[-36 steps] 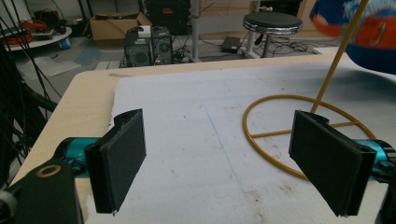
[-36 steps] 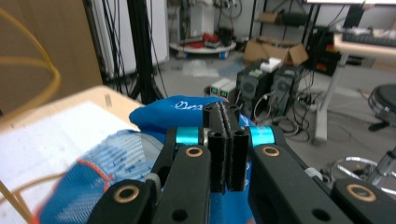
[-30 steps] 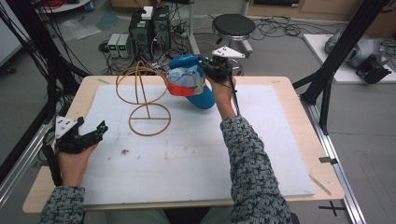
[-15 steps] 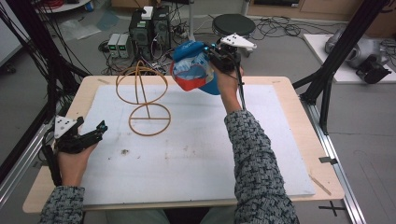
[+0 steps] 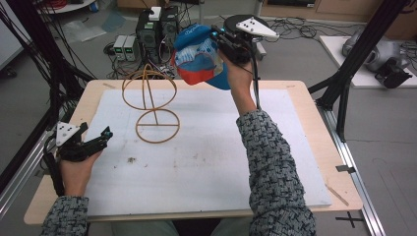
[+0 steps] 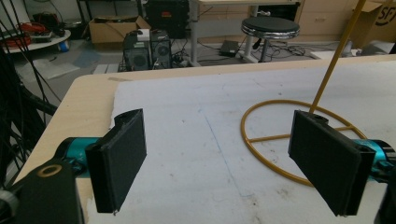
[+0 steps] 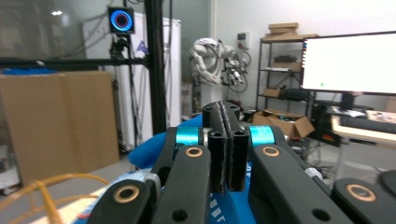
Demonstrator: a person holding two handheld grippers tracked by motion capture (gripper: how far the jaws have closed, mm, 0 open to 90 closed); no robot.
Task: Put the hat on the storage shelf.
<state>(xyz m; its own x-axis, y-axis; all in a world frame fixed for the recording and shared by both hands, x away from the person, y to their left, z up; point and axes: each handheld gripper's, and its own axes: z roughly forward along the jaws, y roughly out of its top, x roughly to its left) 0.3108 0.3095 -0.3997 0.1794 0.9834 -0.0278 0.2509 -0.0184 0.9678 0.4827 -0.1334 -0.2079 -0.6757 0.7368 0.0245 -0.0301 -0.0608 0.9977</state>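
The right gripper (image 5: 222,42) holds a blue and red cap (image 5: 199,61) in the air above the far edge of the worktop (image 5: 305,123). In the right gripper view its jaws are pressed together, with blue fabric showing just behind them, so they appear to pinch the cap's cloth. The cap hangs near the top of a yellow wire stand (image 5: 150,103), off to its right and higher. That placement suggests the cap is meant to go over the stand's domed loops.

The left gripper (image 5: 91,142) rests low at the near left of the worktop, jaws wide apart and empty, well clear of the stand's ring base (image 6: 299,140). It likely waits to steady that base. Nothing lies between cap and stand. A few dark crumbs (image 5: 132,160) dot the white mat (image 5: 206,162).
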